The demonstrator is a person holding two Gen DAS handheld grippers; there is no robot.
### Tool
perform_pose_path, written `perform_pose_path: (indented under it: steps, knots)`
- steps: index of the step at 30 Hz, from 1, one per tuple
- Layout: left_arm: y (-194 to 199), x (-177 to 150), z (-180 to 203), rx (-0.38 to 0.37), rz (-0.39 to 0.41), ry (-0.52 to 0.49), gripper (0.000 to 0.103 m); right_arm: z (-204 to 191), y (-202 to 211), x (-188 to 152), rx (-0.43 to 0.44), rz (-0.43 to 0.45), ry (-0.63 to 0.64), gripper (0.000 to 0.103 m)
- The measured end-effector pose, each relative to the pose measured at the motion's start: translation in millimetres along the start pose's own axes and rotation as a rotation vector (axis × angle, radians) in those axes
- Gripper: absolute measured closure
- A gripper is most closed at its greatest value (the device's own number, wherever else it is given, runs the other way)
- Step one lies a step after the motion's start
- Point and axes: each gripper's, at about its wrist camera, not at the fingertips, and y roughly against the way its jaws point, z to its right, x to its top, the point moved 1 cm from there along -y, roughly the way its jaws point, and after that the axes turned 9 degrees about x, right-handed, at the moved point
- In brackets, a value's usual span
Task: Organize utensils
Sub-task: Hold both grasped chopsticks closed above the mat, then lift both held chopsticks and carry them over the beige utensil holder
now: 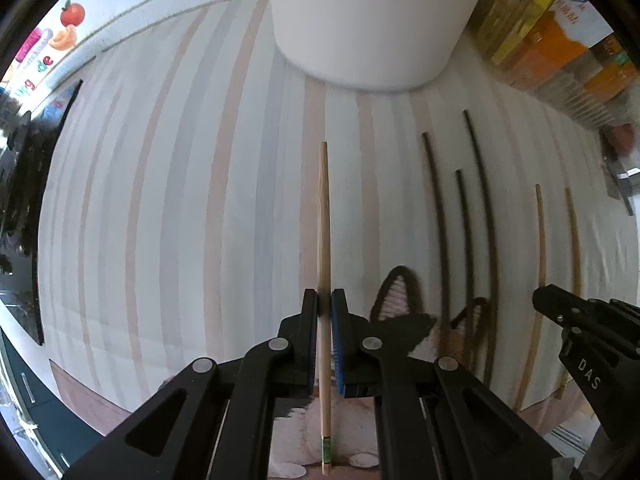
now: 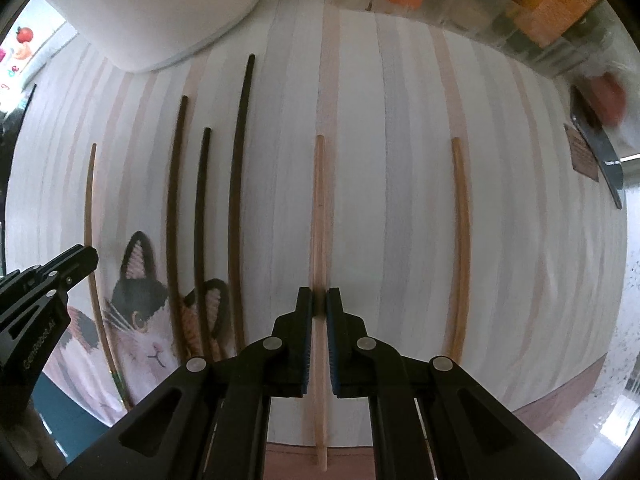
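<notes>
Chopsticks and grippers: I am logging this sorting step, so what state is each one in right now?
Left gripper: shut on a light chopstick, which runs forward between its fingers.
Right gripper: closed around a light chopstick; whether it is lifted, cannot tell.
Three dark chopsticks: lying on the striped mat, side by side, untouched.
Outer light chopstick: lying on the mat, apart from both grippers.

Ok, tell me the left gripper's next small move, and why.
Probably carry the light chopstick forward and up toward the white container: the left gripper is shut on it, its tip points at the container, and other chopsticks lie on the mat.
</notes>
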Motion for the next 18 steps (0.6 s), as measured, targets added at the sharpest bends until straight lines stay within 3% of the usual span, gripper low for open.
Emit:
perform_pose_path:
  steps: [15,18]
  knots:
    - [74.9,-26.3,-11.1,-0.018,0.157,0.028,0.099,15.0,59.4,-0.5,0.104,0.145,-0.003,0.096]
    - [96.1,-30.6,-15.5,-0.028,0.201,0.036,0.099,22.5,76.6,-14.1,0.117,0.183,0.016,0.096]
